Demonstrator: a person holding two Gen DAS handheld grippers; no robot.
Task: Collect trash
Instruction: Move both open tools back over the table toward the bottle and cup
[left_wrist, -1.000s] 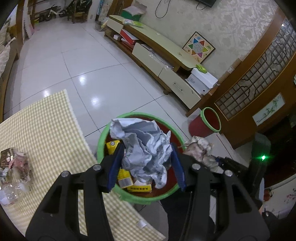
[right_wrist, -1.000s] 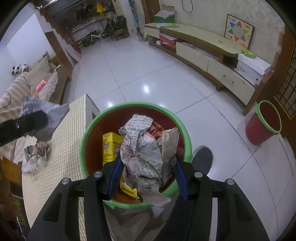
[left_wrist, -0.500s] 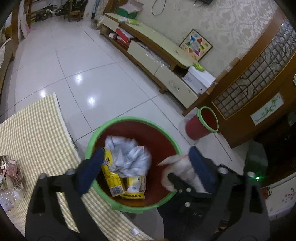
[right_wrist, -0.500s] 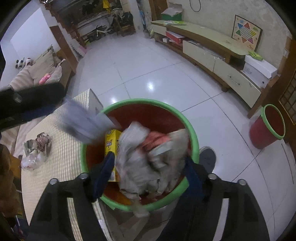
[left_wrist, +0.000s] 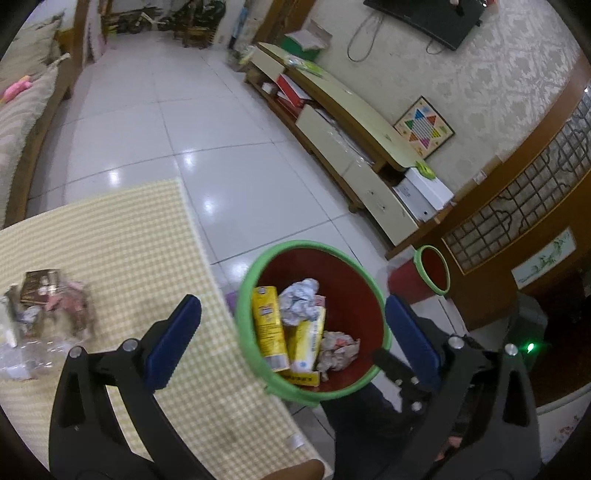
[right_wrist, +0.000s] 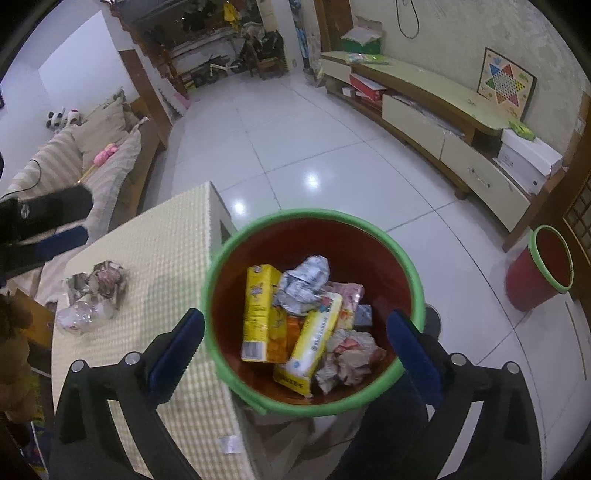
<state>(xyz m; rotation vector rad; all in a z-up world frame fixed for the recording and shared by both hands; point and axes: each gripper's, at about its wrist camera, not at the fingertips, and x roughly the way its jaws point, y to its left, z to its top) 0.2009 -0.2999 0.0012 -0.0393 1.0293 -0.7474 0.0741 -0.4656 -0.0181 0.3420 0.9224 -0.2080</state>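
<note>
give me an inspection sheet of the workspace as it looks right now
surface: table under a yellow checked cloth, beside the bin.
job's things: red bin with green rim holds a yellow carton, a yellow packet, a grey paper ball and a crumpled wrapper.
clutter: pile of wrappers and clear plastic left on the table.
grippers: left gripper and right gripper both open and empty above the bin, jaws just opened.
cables: wires hang on the wall below the screen.
surroundings: second red bin on the tiled floor, low cabinet, sofa.
</note>
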